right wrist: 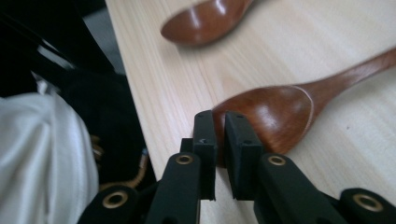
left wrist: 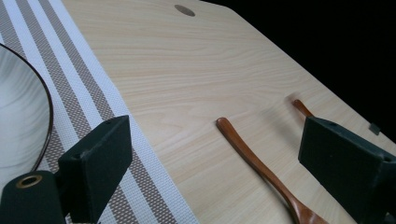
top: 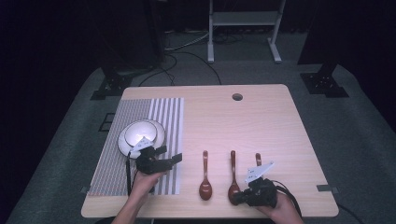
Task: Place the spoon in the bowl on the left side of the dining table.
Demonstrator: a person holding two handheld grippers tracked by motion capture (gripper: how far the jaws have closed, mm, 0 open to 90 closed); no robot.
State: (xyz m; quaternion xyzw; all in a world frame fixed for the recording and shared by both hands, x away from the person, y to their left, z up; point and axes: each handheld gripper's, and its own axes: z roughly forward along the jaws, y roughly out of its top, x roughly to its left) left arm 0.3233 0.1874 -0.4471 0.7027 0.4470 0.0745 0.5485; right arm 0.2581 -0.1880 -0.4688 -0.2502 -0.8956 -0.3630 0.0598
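Observation:
Three brown wooden spoons lie side by side near the table's front edge: a left spoon (top: 205, 179), a middle spoon (top: 232, 168) and a right spoon (top: 258, 159), which is mostly hidden behind my right hand. My right gripper (top: 238, 197) is at the middle spoon's bowl. In the right gripper view its jaws (right wrist: 219, 126) are shut on the rim of that spoon's bowl (right wrist: 275, 109), and the left spoon's bowl (right wrist: 205, 21) lies beyond. My left gripper (top: 169, 154) hovers open over the striped placemat (top: 159, 116), holding nothing. Its wide-apart jaws (left wrist: 212, 133) frame a spoon handle (left wrist: 252, 156).
A white bowl (top: 140, 135) with a dark rim sits on the placemat just behind my left gripper. The light wooden table (top: 261, 121) has a round cable hole (top: 237, 97) at the back. The held spoon lies close to the table's front edge.

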